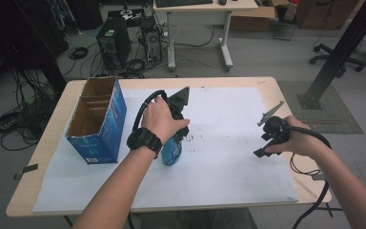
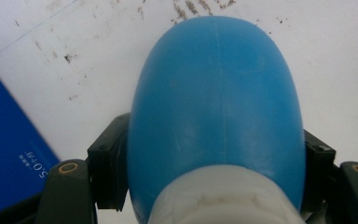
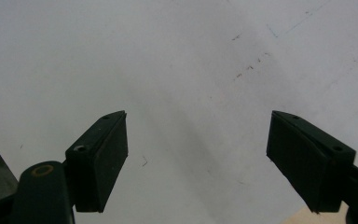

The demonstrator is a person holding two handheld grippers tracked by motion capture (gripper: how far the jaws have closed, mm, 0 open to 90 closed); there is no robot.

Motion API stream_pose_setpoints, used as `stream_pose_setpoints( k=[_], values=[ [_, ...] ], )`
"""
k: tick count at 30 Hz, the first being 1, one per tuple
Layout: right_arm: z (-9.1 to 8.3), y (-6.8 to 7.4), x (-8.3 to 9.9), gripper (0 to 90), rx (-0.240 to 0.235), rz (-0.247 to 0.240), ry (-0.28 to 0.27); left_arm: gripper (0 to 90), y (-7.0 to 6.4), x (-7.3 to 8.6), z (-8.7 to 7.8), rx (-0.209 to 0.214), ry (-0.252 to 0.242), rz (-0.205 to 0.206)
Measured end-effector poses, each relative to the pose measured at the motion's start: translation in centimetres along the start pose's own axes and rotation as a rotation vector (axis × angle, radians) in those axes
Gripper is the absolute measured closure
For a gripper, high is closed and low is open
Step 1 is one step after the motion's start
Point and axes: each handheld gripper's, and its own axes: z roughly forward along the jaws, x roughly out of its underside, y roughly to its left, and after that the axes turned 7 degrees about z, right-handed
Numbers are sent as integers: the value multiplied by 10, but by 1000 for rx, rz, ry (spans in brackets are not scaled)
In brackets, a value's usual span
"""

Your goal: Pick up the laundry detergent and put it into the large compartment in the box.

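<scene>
Dim, soft overhead light, faint shadows, slight blur in close-ups, no glare; pics grainy.

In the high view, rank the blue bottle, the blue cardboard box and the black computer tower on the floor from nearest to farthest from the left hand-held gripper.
1. Blue bottle: clamped between the jaws of the left hand-held gripper.
2. Blue cardboard box: on the table, just to the gripper's left, open top.
3. Black computer tower: on the floor beyond the table's far edge, to the left.

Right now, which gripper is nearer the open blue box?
Left. The left gripper, shut on the blue bulb, sits just right of the blue box. The right gripper is open, far across the white sheet near the table's right edge.
</scene>
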Motion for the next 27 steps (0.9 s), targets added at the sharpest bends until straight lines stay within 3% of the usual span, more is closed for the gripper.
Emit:
stream_pose_setpoints(
  k=[3,4,22,27],
  values=[
    [1,0,0,207,-1,0,1,330,0,-1,-1,2,4,2],
    [1,0,1,207,-2,2,1,374,0,-1,-2,8,3,0],
    [1,-1,2,207,-2,4,2,376,1,0,-2,12,1,-9],
    [1,0,2,207,-2,6,0,372,1,-1,-4,38,4,-14]
  ],
)
